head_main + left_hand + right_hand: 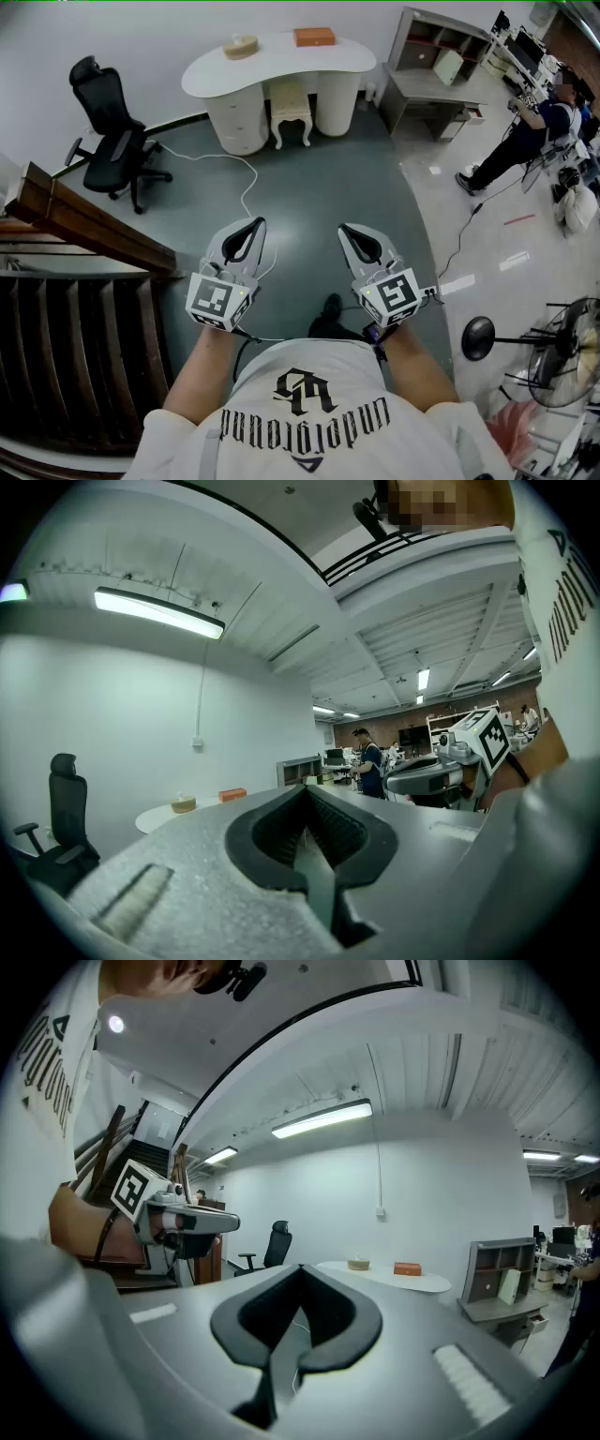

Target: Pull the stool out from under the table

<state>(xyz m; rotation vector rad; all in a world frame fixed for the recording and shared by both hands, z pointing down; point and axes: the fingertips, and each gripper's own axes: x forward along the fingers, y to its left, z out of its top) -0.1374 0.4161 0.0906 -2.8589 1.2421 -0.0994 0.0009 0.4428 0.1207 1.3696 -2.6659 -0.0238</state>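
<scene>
We read one word, in black Gothic letters across the person's white shirt (pixel 305 417), upside down in the head view: "underground", beside a logo we cannot make out. The cubes on the left gripper (pixel 257 225) and right gripper (pixel 345 230) bear black-and-white square code markers, no letters

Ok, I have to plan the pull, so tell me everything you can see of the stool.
The stool is cream-white, with a padded square seat and curved legs, seemingly painted wood. It stands upright on the dark floor, partly tucked into the knee gap of the white table, between its two pedestals. Nothing rests on it.
</scene>
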